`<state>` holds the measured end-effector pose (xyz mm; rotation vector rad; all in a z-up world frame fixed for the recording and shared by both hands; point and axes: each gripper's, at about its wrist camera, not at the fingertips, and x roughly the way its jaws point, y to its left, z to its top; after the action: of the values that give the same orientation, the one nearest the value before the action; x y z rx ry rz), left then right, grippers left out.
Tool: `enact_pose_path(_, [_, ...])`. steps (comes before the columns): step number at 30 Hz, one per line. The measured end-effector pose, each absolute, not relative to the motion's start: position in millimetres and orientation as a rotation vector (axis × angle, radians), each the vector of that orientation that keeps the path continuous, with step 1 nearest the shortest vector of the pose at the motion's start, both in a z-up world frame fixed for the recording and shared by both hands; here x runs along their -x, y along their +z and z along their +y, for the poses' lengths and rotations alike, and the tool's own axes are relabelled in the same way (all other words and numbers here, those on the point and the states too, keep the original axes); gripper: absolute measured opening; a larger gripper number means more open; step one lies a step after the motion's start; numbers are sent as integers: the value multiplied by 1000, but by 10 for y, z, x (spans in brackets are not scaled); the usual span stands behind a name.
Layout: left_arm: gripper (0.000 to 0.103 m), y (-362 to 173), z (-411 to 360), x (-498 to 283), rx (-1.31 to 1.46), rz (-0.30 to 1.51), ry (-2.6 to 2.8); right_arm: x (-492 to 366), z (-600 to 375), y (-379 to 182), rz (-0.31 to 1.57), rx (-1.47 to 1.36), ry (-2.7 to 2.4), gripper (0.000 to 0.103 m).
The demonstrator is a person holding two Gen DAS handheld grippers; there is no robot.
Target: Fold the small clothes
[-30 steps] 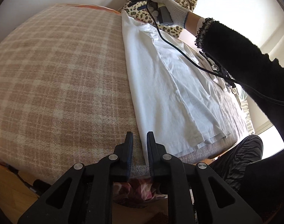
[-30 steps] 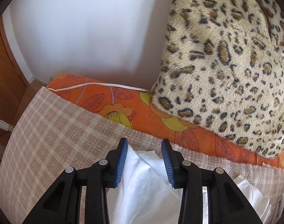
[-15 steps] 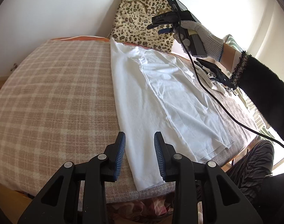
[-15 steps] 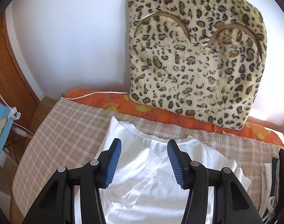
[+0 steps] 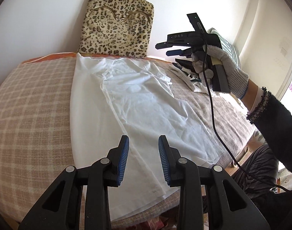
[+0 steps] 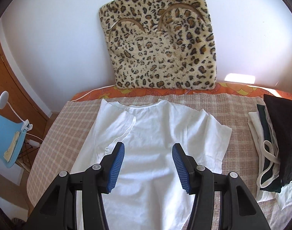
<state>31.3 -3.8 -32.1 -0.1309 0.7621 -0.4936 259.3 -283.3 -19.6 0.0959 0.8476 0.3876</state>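
Two grippers now hang above a bed covered by a pink-and-cream checked woven blanket [image 5: 30, 103], and that blanket serves as the landmark. On its middle lies the white cotton T-shirt [image 5: 138, 103], neck toward the leopard-print plush cushion [image 6: 161, 38] standing at the blanket's far edge. A second ago the left side of the shirt was being laid over; now that side lies folded inward along a straight long edge, its sleeve tucked on top, while the right sleeve is spread flat toward the blanket's right side. Judged from this, the first lengthwise fold is done and the right side is the next to be turned in. A stack of folded dark and white clothes [image 6: 270, 143] sits at the blanket's right edge.

Both tools have lifted back from the fabric. The right gripper [image 6: 148, 164], carried by a hand in a white knitted glove [image 5: 228, 71], is held half open, pads clear of the cloth, nothing between them. The left gripper [image 5: 143, 161] has parted to a narrower gap above the shirt's hem, also empty.
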Motion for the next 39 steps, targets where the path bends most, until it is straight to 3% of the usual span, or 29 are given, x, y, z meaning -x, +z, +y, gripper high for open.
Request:
enact_pose_path(9, [30, -374, -919, -217, 1, 771, -682, -2421, -3700, -209, 823, -181, 363, 59])
enact_pose_path(13, [30, -502, -1273, -205, -39, 813, -743, -2526, -3973, -276, 838, -230, 389, 66])
enact_pose_path(14, [32, -531, -1366, -193, -56, 820, -759, -2564, -4021, -296, 842, -240, 397, 66])
enact_pose_path(16, [52, -572, -1562, -147, -96, 826, -791, -2656, -4085, -332, 847, -247, 409, 66])
enact_pose_path(19, [58, -616, -1836, -69, -160, 828, -812, -2801, -4143, -382, 842, -253, 410, 69])
enact_pose_path(30, [58, -874, -2105, -162, -192, 891, -748, -3582, -3999, -929, 931, -351, 419, 72])
enact_pose_path(36, [58, -897, -2157, -63, -259, 840, -741, -3825, -3938, -1056, 929, -217, 332, 70])
enact_pose_path(39, [48, -901, -2155, -77, -273, 823, -733, -3896, -3902, -1106, 928, -202, 327, 70])
